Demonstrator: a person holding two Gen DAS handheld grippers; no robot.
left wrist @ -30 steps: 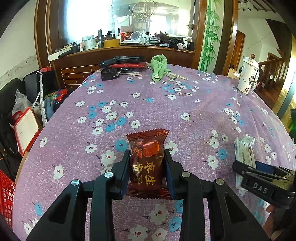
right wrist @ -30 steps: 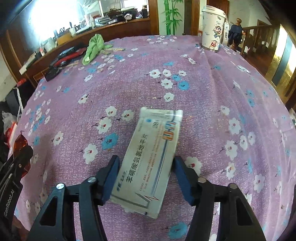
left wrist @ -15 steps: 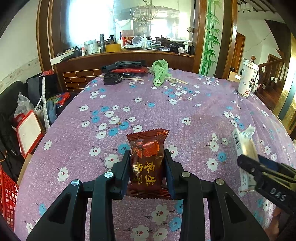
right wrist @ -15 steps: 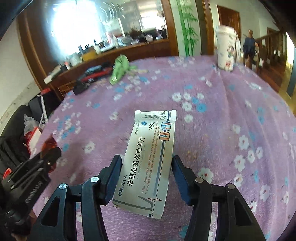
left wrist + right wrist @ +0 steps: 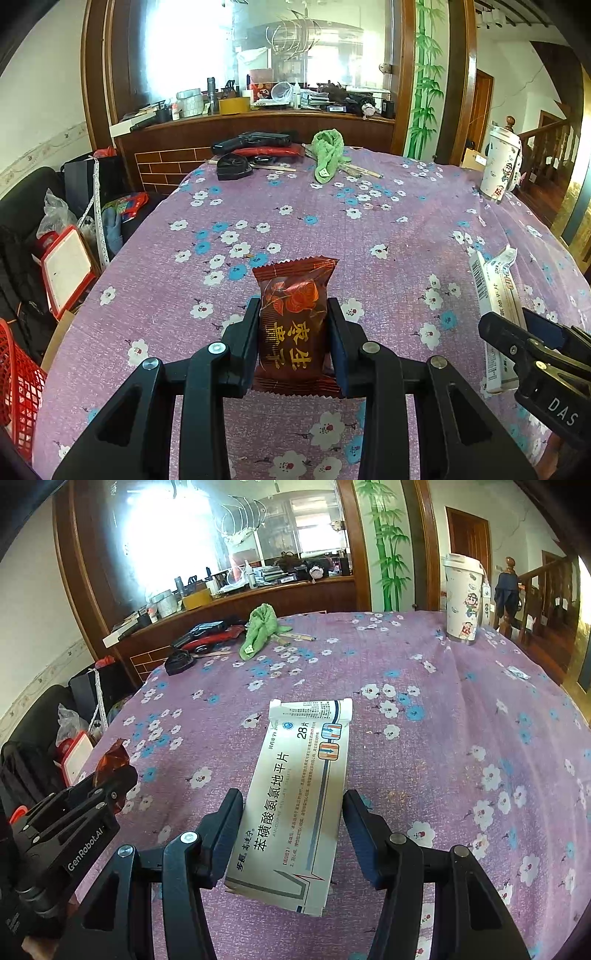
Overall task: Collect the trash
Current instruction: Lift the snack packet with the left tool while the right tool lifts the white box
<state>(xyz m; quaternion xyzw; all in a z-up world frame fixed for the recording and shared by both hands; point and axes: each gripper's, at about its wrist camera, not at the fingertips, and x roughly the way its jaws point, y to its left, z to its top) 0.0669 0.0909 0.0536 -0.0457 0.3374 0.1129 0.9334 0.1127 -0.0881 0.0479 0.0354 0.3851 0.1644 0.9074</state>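
The left gripper (image 5: 293, 332) pinched the red snack wrapper (image 5: 295, 321) between its fingers; the right gripper (image 5: 293, 834) clamped the white medicine box (image 5: 295, 805), lifted off the tablecloth (image 5: 443, 738); both grips should stay firm while carrying toward a bin.

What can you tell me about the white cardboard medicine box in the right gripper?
The white cardboard medicine box is long, flat and worn, printed with dark Chinese text, a grey-blue stripe and small orange-and-blue symbols. Its far end flap stands open. The right gripper holds it by its long sides, lifted clear of the purple floral tablecloth, far end tilted right.
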